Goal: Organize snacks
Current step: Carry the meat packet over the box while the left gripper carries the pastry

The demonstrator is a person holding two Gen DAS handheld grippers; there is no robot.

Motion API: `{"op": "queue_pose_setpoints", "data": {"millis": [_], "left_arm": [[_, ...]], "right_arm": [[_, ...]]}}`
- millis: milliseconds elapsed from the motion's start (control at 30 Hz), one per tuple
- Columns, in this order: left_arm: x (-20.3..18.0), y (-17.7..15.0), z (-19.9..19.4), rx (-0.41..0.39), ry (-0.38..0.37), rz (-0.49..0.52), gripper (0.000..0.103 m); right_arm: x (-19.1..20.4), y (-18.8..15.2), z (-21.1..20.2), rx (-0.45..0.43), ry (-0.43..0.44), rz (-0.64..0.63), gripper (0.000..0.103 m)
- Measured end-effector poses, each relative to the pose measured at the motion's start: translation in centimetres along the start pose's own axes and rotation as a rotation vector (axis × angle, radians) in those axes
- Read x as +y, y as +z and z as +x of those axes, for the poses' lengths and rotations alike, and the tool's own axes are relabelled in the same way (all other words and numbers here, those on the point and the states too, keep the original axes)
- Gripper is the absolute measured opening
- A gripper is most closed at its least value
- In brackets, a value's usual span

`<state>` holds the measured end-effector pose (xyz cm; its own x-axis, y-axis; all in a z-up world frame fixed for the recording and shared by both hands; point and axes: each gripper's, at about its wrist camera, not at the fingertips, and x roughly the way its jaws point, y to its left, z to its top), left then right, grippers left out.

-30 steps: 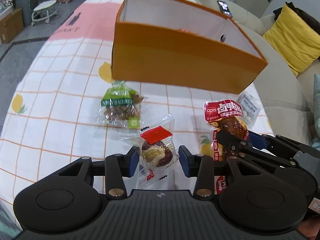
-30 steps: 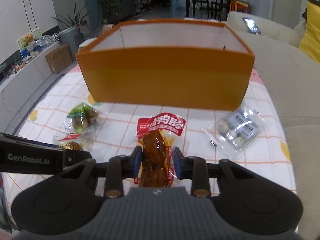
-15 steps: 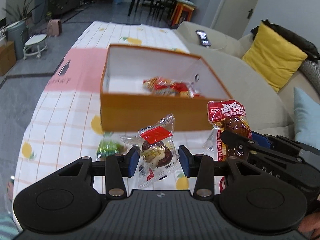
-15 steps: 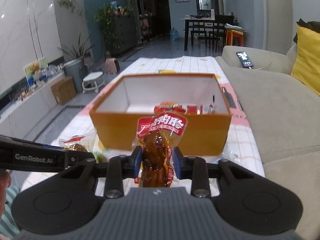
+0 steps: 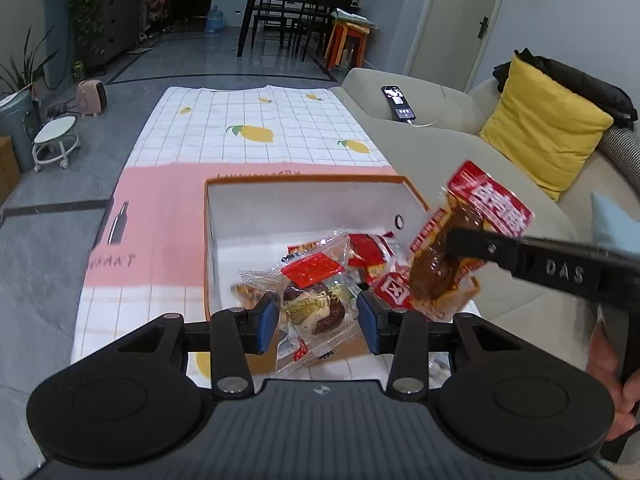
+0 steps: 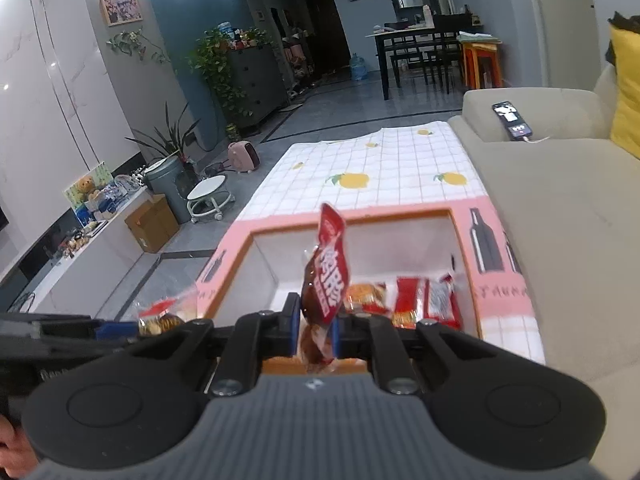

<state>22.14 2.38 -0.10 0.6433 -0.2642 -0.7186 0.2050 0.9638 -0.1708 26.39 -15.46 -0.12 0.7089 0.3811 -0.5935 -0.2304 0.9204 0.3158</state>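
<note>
Snacks in both grippers, held above the orange box on the bench with its lemon-print checked cloth. Left gripper part-way closed, blue pads pressing either side of a clear-wrapped round cake with a red label, just over the box's near wall. Right gripper clamped tight on the lower part of a red-topped pack of brown braised meat; jaws just closed further, the pack pinched between them and twisted edge-on to the right wrist camera. Same pack seen from the left wrist view tilted over the box's right rim. Inside the box, several red and orange packets lying on the white floor. Phone on the beige sofa arm; yellow cushion farther right.
</note>
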Motion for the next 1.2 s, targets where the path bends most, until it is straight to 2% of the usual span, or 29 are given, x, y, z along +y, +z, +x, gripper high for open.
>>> {"op": "queue_pose_setpoints", "data": {"millis": [200, 433, 600, 900, 1067, 1200], "left_arm": [[1.2, 1.2, 3.1, 0.031, 0.037, 0.045, 0.048], [1.8, 1.5, 7.9, 0.101, 0.070, 0.149, 0.048], [1.8, 2.2, 11.5, 0.153, 0.111, 0.237, 0.048], [1.7, 3.6, 15.9, 0.221, 0.142, 0.343, 0.048], [1.8, 4.0, 17.7, 0.268, 0.148, 0.391, 0.048], [1.9, 4.0, 18.8, 0.292, 0.160, 0.401, 0.048]], "right_arm": [[-0.2, 2.8, 4.8, 0.081, 0.039, 0.034, 0.011], [-0.2, 3.4, 11.9, 0.231, 0.049, 0.020, 0.011], [-0.8, 3.6, 16.6, 0.301, 0.062, 0.073, 0.011], [-1.0, 4.1, 21.7, 0.352, 0.044, 0.073, 0.011], [-2.1, 4.2, 23.2, 0.382, 0.012, 0.067, 0.012], [-2.4, 3.9, 24.2, 0.409, -0.041, 0.011, 0.014]]}}
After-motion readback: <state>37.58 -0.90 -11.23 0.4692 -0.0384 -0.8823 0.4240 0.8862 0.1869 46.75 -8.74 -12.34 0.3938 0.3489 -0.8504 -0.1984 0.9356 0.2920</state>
